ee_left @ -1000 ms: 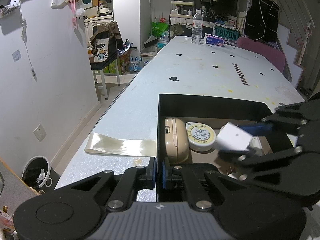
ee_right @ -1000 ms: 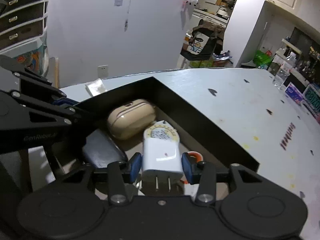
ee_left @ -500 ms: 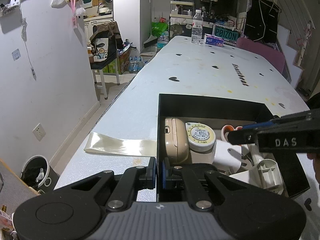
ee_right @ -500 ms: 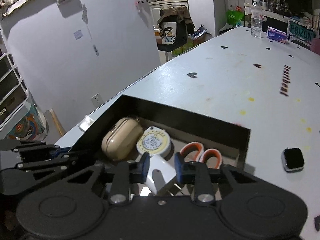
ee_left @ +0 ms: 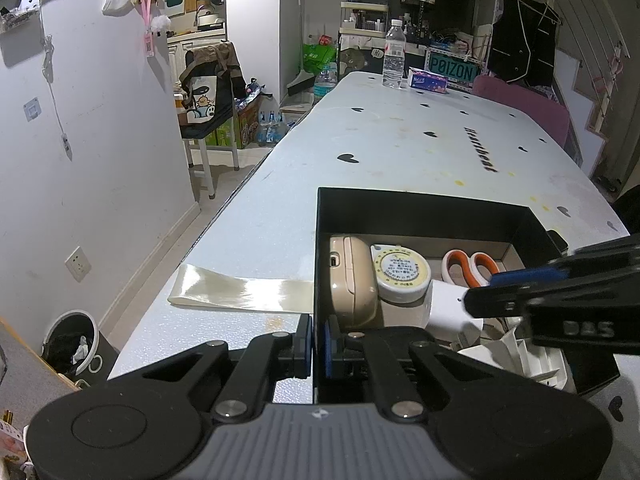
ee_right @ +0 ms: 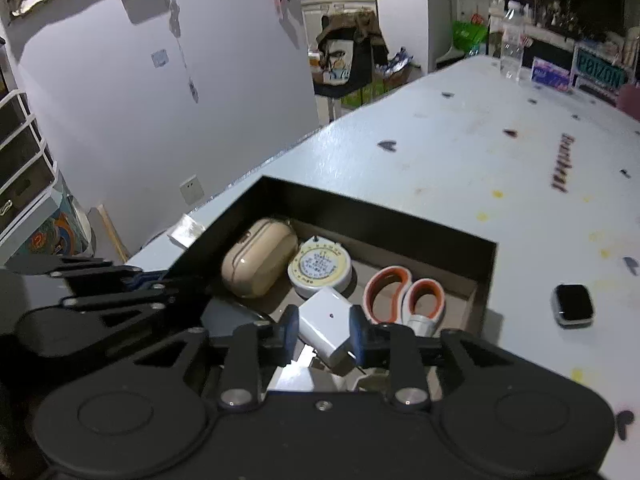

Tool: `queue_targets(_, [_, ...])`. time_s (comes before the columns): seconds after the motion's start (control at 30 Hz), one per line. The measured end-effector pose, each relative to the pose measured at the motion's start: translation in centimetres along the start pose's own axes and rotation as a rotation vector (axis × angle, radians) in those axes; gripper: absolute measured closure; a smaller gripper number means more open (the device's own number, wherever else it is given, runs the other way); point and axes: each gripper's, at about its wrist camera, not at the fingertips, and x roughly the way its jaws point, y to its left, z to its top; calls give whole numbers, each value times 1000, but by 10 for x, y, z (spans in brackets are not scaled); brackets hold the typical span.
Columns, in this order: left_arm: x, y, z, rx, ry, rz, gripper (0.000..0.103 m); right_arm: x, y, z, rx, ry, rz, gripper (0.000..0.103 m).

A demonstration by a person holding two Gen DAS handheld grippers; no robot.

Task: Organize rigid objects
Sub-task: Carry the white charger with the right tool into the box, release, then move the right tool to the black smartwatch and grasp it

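A black open box (ee_left: 420, 206) (ee_right: 372, 216) sits on the white table. Inside lie a beige case (ee_left: 352, 280) (ee_right: 258, 262), a round tape measure (ee_left: 400, 272) (ee_right: 319, 266), orange-handled scissors (ee_left: 470, 266) (ee_right: 404, 294) and a white charger plug (ee_right: 326, 324) (ee_left: 444, 306). My left gripper (ee_left: 318, 340) is shut on the box's near left wall. My right gripper (ee_right: 324, 334) hangs open above the box; the charger lies loose below, between its fingers (ee_right: 289, 330).
A smartwatch (ee_right: 572, 306) lies on the table right of the box. A shiny paper strip (ee_left: 240, 290) lies left of the box. A water bottle (ee_left: 394, 60) and a tissue pack (ee_left: 428, 80) stand at the far end. The table's left edge drops to the floor.
My right gripper carried the white charger over the box, let it go inside and pulled back, jaws apart. The left gripper has kept its hold on the box wall.
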Motion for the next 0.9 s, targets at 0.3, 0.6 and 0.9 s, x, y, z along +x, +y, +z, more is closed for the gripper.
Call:
queue_targets(0.3, [0,0,0,1,0,0,97,-24,5,-9,12,-13,-97,45])
queue_targets(0.6, [0,0,0,1,0,0,97,-35,4,-14,13,-43,-180,18])
queue_targets(0.9, [0,0,0,1,0,0,97,-49,-22,-13,96,-107,-253,2])
